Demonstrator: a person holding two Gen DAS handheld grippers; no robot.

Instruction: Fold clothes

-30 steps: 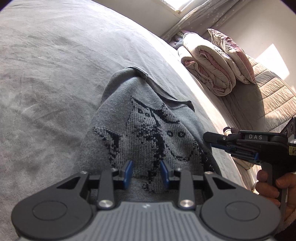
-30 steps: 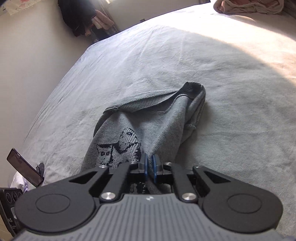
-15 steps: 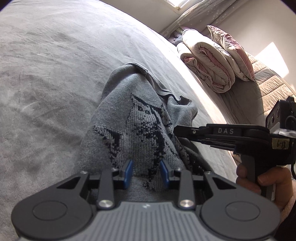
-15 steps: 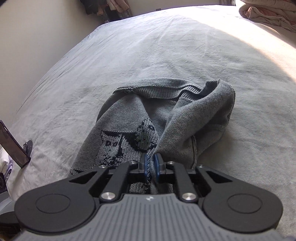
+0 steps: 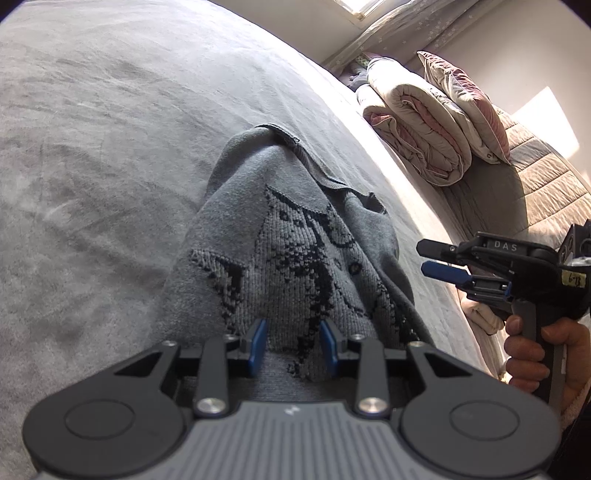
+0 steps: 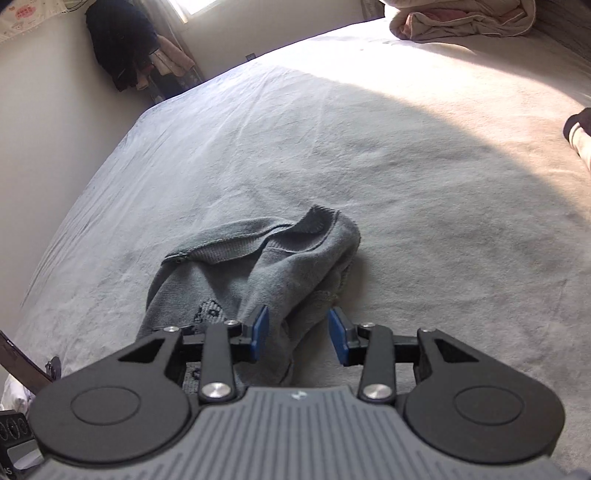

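Note:
A grey knitted sweater (image 5: 288, 240) with a dark pattern lies bunched on the grey bed (image 5: 110, 147). My left gripper (image 5: 292, 341) sits at its near end, and its blue pads hold a thick fold of the knit. In the left wrist view my right gripper (image 5: 430, 260) hovers off the sweater's right side, held by a hand (image 5: 535, 350). In the right wrist view the sweater (image 6: 266, 266) lies folded over itself. The right gripper (image 6: 298, 334) has its jaws opening. Loose fabric lies by the left pad, and neither pad presses it.
A folded quilt (image 5: 417, 140) and a pillow (image 5: 461, 107) lie at the far right against a quilted headboard (image 5: 546, 192). Dark clothes (image 6: 122, 48) hang in the room's corner. Crumpled bedding (image 6: 461, 18) sits at the bed's far end.
The right gripper carried a fold of the sweater over its body, then let go and drew back to the right, jaws spreading. The left gripper kept still.

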